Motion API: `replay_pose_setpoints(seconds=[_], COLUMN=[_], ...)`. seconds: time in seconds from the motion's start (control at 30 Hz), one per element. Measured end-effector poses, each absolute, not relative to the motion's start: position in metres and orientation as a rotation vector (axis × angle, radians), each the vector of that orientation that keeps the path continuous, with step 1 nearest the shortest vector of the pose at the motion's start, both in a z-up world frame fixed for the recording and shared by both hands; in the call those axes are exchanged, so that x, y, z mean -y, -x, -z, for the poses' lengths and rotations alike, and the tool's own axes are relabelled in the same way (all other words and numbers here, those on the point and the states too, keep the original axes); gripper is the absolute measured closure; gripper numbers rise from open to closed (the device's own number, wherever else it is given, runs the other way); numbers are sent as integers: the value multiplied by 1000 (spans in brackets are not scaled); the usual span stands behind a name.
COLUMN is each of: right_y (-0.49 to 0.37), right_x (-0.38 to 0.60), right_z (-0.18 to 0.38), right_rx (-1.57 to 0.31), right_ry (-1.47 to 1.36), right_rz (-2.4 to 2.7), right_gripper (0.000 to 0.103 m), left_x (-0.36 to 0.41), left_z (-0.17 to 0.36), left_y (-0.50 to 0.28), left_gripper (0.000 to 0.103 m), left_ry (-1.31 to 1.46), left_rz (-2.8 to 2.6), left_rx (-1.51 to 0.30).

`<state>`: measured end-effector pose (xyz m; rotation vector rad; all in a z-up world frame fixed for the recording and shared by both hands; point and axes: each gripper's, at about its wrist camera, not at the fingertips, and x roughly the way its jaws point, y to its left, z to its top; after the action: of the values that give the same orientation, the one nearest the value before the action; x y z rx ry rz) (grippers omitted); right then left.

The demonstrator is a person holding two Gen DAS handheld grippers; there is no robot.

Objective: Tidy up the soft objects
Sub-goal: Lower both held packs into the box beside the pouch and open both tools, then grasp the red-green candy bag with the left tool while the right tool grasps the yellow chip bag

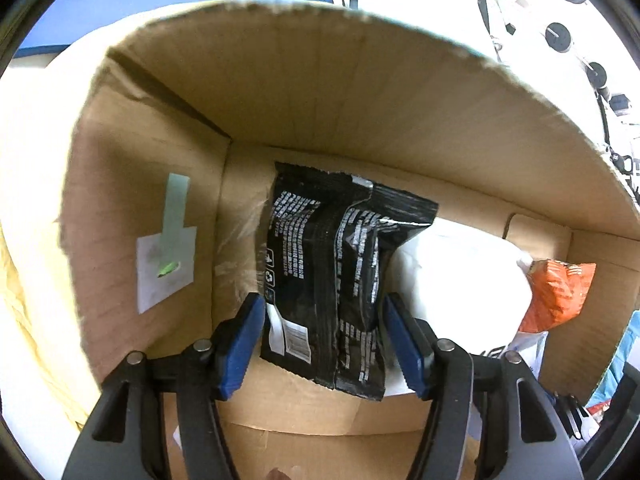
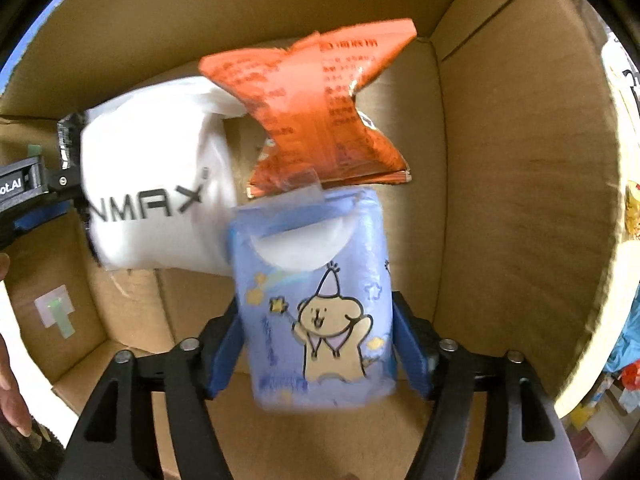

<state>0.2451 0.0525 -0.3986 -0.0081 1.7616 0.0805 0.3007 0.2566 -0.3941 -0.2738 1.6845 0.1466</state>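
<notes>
Left wrist view: the left tongs (image 1: 324,344) reach into a cardboard box (image 1: 320,92). A black packet (image 1: 336,280) lies between the blue pads (image 1: 242,348). The pads stand beside its edges, and whether they press it cannot be told. The packet rests on the box floor and leans partly on a white bag (image 1: 464,280) to the right of the tongs. Beyond the white bag, further right, an orange packet (image 1: 558,292) lies against the box wall. A paper label with green tape (image 1: 166,264) is stuck to the wall left of the tongs.

Right wrist view: the right tongs (image 2: 318,344) are closed on a blue tissue pack (image 2: 316,312) printed with a cartoon bear, one pad on each side of it. The pack is held inside the same box (image 2: 520,160), above the floor. The orange packet (image 2: 320,112) lies directly ahead of the tongs, just beyond the pack's top edge. The white bag (image 2: 156,188) lies ahead and to the left, touching the orange packet. The left tongs (image 2: 28,196) appear at the far left edge, with the black packet (image 2: 70,136) partly hidden behind the white bag.
</notes>
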Motion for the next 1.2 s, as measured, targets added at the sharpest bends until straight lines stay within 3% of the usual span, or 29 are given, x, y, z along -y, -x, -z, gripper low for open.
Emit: replay_pose_setpoints(seconds=[0.1, 0.17, 0.3, 0.4, 0.43, 1.2], right_y=[-249, -247, -243, -241, -238, -153], right_x=[-60, -63, -64, -56, -51, -20], right_z=[389, 379, 358, 347, 339, 207], right_rx=[-1749, -1736, -1698, -1669, -1649, -1338], right_ry=[-10, -19, -28, -28, -25, 27], right_rz=[-88, -94, -105, -112, -110, -186], right_gripper=[23, 19, 17, 0, 0, 0], left_x=[-256, -255, -251, -247, -246, -202], left_z=[385, 377, 360, 348, 342, 213], left_y=[-301, -301, -296, -288, -284, -155], left_gripper=[36, 23, 17, 4, 3, 2], left_ry=[286, 290, 264, 262, 259, 119], left_rz=[-146, -143, -146, -143, -141, -79], left_rx=[-1665, -1648, -1601, -1570, -1558, -1247])
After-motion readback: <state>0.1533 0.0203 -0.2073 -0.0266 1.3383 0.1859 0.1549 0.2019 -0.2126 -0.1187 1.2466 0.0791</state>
